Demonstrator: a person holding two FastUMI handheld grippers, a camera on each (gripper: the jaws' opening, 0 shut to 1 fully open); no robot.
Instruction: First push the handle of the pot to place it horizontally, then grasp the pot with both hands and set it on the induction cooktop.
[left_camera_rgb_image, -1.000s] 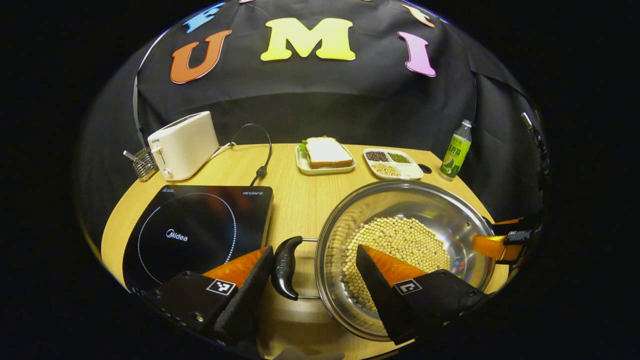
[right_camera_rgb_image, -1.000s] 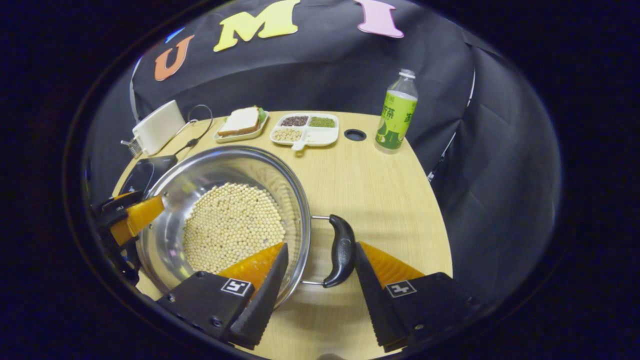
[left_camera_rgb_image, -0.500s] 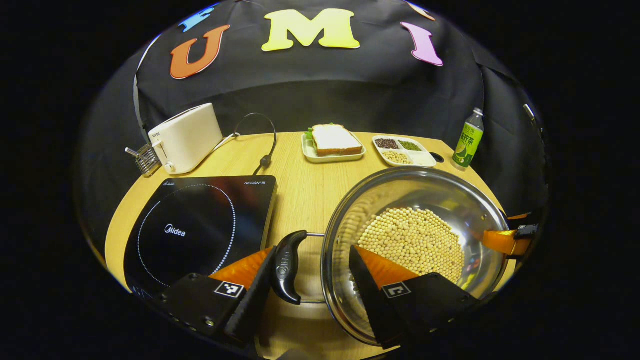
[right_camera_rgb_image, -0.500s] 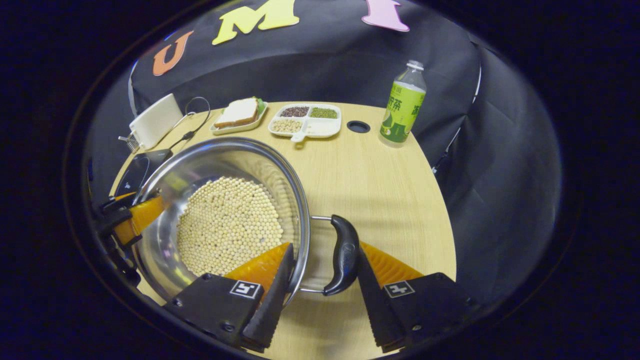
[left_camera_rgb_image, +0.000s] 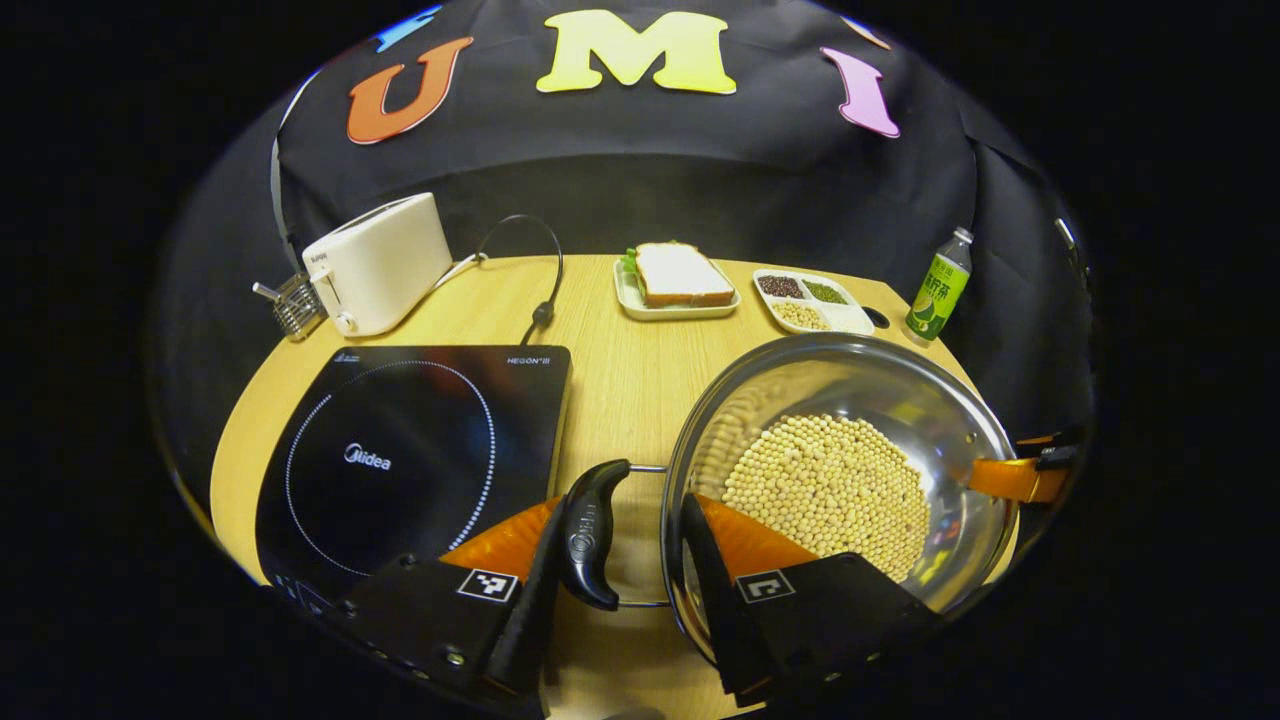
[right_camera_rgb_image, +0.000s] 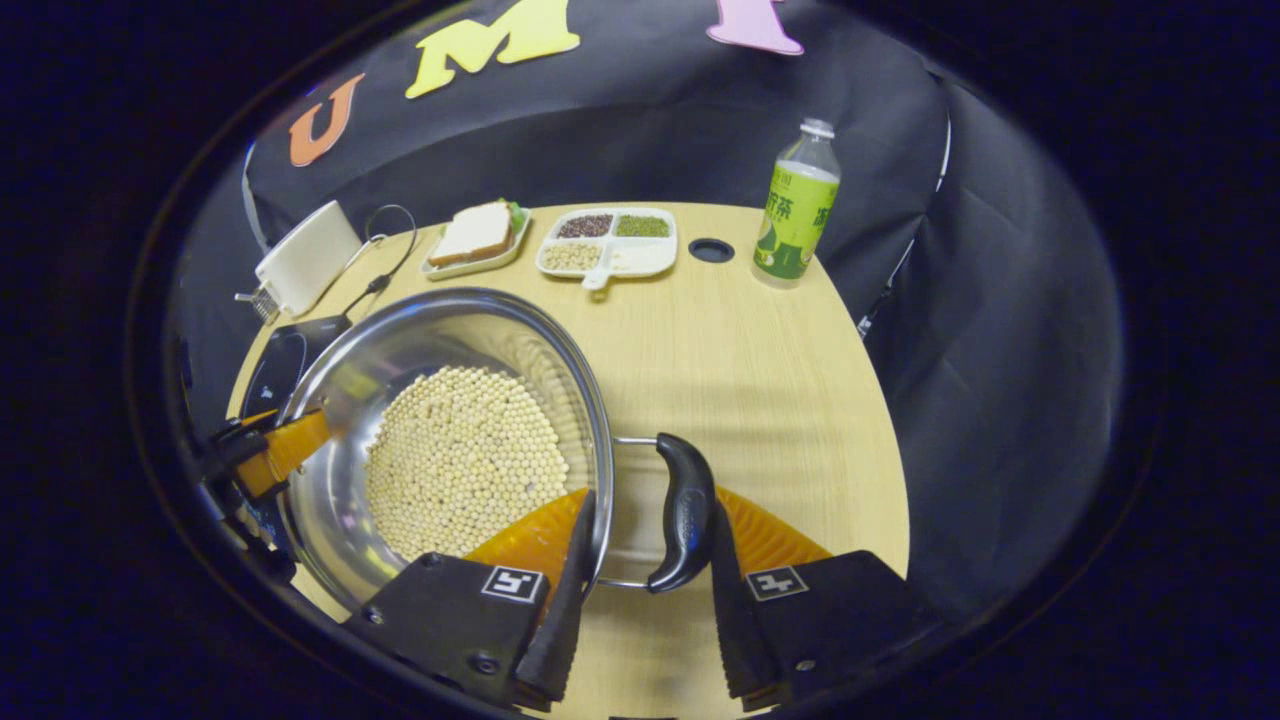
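Observation:
A steel pot (left_camera_rgb_image: 905, 400) of pale beans (left_camera_rgb_image: 830, 490) sits right of the black induction cooktop (left_camera_rgb_image: 410, 450). My left gripper (left_camera_rgb_image: 622, 520) is shut on the pot's left side: one finger presses the black handle (left_camera_rgb_image: 590, 535) from outside, the other stands inside against the wall. My right gripper (right_camera_rgb_image: 648, 515) clamps the opposite black handle (right_camera_rgb_image: 685, 510) and the pot (right_camera_rgb_image: 400, 350) wall the same way. Each view shows the other gripper's orange finger at the far rim, right (left_camera_rgb_image: 1005, 478) and left (right_camera_rgb_image: 280, 450). Whether the pot is off the table, I cannot tell.
At the back of the round wooden table (left_camera_rgb_image: 600, 380) stand a white toaster (left_camera_rgb_image: 375, 262) with a black cable (left_camera_rgb_image: 545, 290), a sandwich on a plate (left_camera_rgb_image: 678, 280), a divided dish of grains (left_camera_rgb_image: 812, 300) and a green bottle (left_camera_rgb_image: 938, 285).
Both grippers have closed in from wide open, their fingers now tight against the handles and the pot wall. The views have shifted slightly, the cooktop showing a little nearer.

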